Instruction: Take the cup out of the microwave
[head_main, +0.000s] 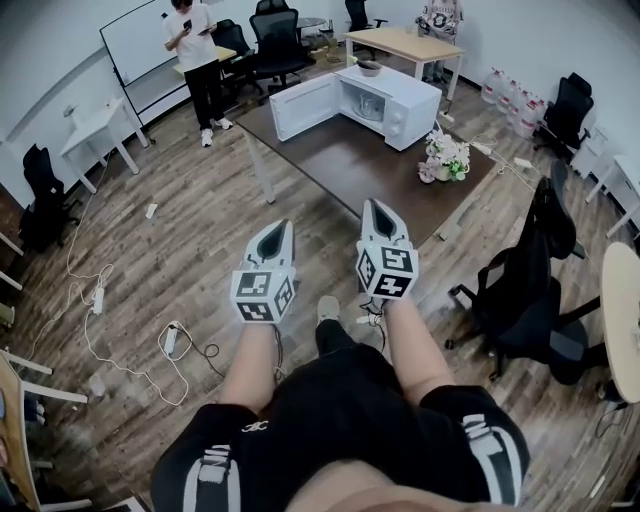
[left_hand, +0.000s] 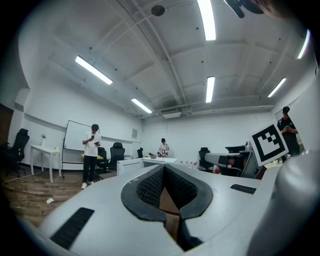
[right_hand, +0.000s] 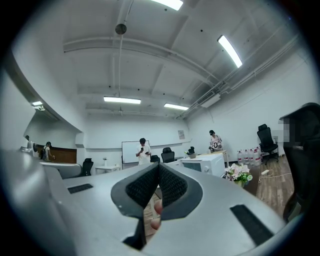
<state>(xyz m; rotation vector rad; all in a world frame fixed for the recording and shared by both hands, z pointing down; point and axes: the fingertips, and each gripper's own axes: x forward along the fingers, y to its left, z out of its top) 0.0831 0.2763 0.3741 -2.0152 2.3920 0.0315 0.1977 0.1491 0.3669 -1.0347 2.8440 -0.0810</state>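
Observation:
The white microwave (head_main: 385, 100) stands on a dark brown table (head_main: 340, 165) some way ahead, its door (head_main: 303, 105) swung open to the left. Inside the cavity a pale round shape (head_main: 368, 107) shows, too small to tell as the cup. My left gripper (head_main: 281, 228) and right gripper (head_main: 372, 205) are held side by side over the wooden floor, well short of the table, both pointing level at it. In the left gripper view the pads meet at the tips of the left gripper (left_hand: 164, 167). The right gripper (right_hand: 158, 165) is shut too. Nothing is between either pair.
A bowl (head_main: 369, 68) sits on the microwave and a flower bunch (head_main: 445, 155) on the table's right end. A black office chair (head_main: 530, 290) stands at my right. Cables (head_main: 170, 340) lie on the floor at left. A person (head_main: 195, 50) stands by the whiteboard.

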